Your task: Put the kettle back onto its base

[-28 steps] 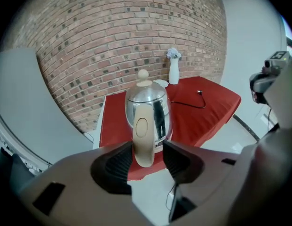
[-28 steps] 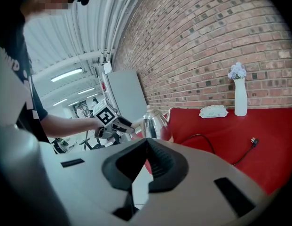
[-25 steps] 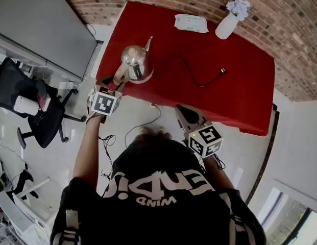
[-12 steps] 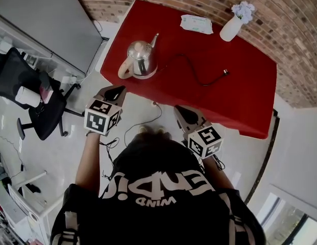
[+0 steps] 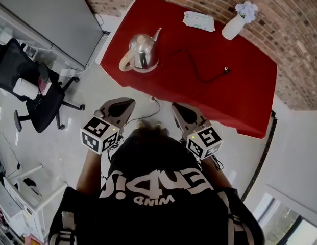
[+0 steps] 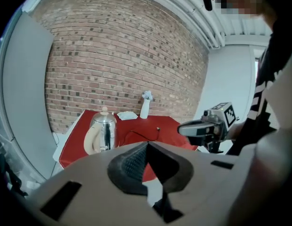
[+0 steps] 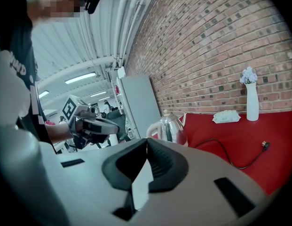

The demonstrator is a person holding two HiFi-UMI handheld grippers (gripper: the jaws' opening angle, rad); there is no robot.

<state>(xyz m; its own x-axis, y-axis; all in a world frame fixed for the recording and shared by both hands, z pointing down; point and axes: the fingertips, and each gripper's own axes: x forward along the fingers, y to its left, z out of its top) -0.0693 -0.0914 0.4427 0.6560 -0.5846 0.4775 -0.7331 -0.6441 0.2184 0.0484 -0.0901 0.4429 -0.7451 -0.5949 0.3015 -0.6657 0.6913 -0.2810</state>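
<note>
A shiny steel kettle (image 5: 143,52) with a cream handle stands upright near the left end of the red table (image 5: 224,98). A black cord (image 5: 196,74) runs out from under it, and I cannot make out its base. My left gripper (image 5: 128,102) is off the table's near edge, well short of the kettle, shut and holding nothing. My right gripper (image 5: 176,106) hangs beside it, also shut and holding nothing. The left gripper view shows the kettle (image 6: 102,132) beyond the closed jaws (image 6: 146,145). The right gripper view shows the kettle (image 7: 170,128) ahead as well.
A white vase (image 5: 234,24) with flowers and a wipes packet (image 5: 199,20) sit at the table's far edge by the brick wall. The cord's plug (image 5: 225,70) lies loose mid-table. A black office chair (image 5: 30,93) and a grey panel (image 5: 46,14) stand to the left.
My left gripper has drawn back from the kettle's handle toward the person's body, and its jaws have closed. The kettle stays on the table. The right gripper has barely shifted.
</note>
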